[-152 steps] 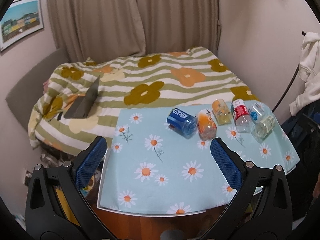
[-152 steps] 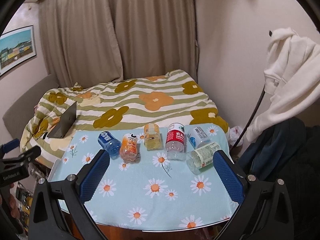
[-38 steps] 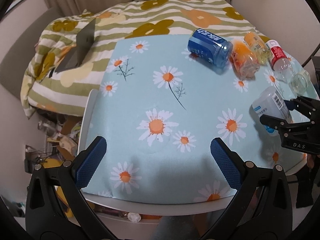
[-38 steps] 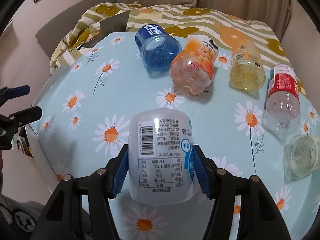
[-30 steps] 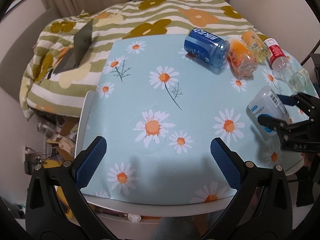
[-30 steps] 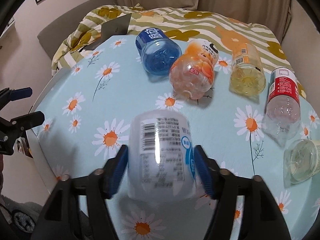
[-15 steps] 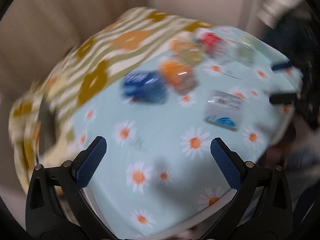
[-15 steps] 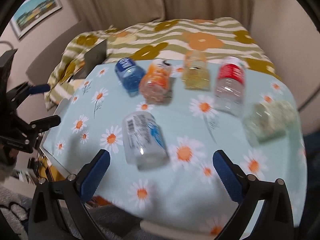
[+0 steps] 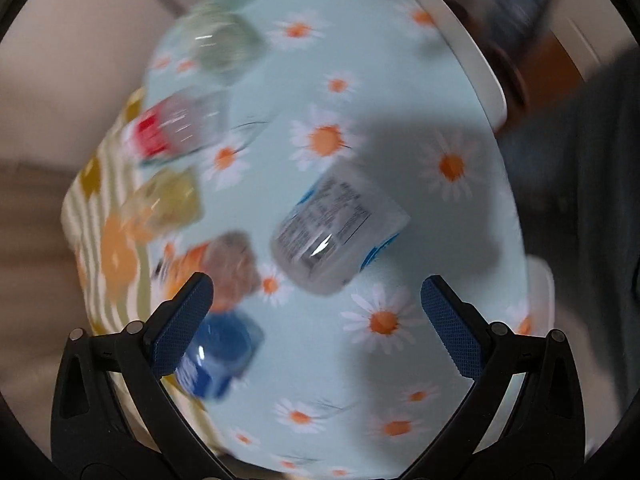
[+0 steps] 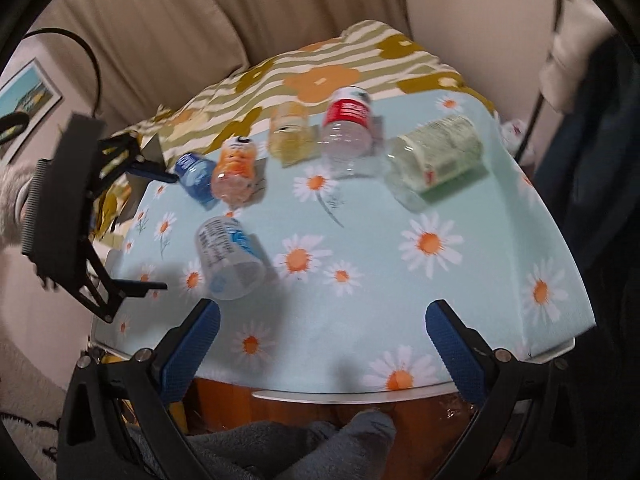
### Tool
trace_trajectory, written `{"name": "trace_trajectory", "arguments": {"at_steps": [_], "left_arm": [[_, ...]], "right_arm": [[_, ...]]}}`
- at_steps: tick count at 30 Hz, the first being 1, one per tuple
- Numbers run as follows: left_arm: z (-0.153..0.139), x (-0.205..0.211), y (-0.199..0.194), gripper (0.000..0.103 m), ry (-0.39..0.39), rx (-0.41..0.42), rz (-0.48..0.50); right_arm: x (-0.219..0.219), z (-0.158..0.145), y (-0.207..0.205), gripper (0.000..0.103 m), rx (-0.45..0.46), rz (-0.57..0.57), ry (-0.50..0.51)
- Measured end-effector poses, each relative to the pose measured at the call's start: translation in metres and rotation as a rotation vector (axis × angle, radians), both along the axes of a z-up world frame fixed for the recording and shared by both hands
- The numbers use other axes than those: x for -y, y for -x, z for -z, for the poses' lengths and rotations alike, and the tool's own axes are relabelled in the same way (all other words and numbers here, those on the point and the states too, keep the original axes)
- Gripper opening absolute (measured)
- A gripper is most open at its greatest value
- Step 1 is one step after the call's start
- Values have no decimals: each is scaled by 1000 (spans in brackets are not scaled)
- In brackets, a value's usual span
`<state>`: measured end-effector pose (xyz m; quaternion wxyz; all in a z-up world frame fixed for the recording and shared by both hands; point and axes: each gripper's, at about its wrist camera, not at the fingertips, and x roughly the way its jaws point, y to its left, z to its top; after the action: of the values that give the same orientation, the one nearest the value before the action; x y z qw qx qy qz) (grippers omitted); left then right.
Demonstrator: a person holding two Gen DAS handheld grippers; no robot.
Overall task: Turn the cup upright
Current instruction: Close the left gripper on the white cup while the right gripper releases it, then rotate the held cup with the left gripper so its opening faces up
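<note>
A clear plastic cup with a white and blue label [image 10: 230, 258] lies on its side on the daisy-print tablecloth [image 10: 460, 208], apart from the others. It also shows in the left wrist view [image 9: 340, 232]. My left gripper [image 9: 318, 308] is open and empty, just short of this cup; it also shows at the left of the right wrist view [image 10: 146, 232]. My right gripper [image 10: 322, 340] is open and empty above the table's near edge.
A row of cups lies on its side at the far side: blue [image 10: 196, 174], orange [image 10: 236, 172], yellow [image 10: 290, 136], red-labelled [image 10: 348, 128] and green-labelled [image 10: 434, 158]. A bed with a flowered quilt [image 10: 320, 76] is behind the table. Both views are motion-blurred.
The right gripper let go of the white-and-blue cup, which now lies on the cloth, and pulled back. The left gripper swung round towards that cup.
</note>
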<state>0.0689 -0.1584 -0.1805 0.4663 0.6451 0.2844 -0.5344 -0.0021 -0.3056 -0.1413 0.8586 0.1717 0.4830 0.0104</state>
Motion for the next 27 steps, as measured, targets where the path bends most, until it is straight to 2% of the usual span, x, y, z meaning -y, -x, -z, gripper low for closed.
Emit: {"name": "trace_trajectory", "arguments": {"at_steps": [2,5,10,12,13,14,17,20,23,25,27], "left_arm": [[14,8,4,103,-73,7,100],[27,12,4,103,-130,15,190],[37,25,-2,103,-181,-29,237],[43,26,-1,95,-207,-35,259],[46,26,-1,83,-223,-37,269],[48,26,-1,76,-234,-43,273],[49,23,-1,74,-237,-55,277],[46,24,-7,74,-246,-100,202],[41,29,-21,73,-239,-158,63],[35,27,-27,73,-211,-208,-75],[27,22,-36,73,-166,-286,-264]], "right_arm": [[9,8,3,103,-6,32,-30],[21,20,8,103,-12,69,-65],[32,34,15,103,-25,110,-104],[33,38,15,103,-28,119,-119],[34,40,15,103,-29,123,-125],[34,41,15,103,-30,125,-125],[34,43,15,103,-30,133,-134],[35,40,14,103,-25,137,-135],[35,37,12,103,-22,137,-134],[36,33,9,103,-17,135,-135],[37,29,7,103,-9,130,-140]]}}
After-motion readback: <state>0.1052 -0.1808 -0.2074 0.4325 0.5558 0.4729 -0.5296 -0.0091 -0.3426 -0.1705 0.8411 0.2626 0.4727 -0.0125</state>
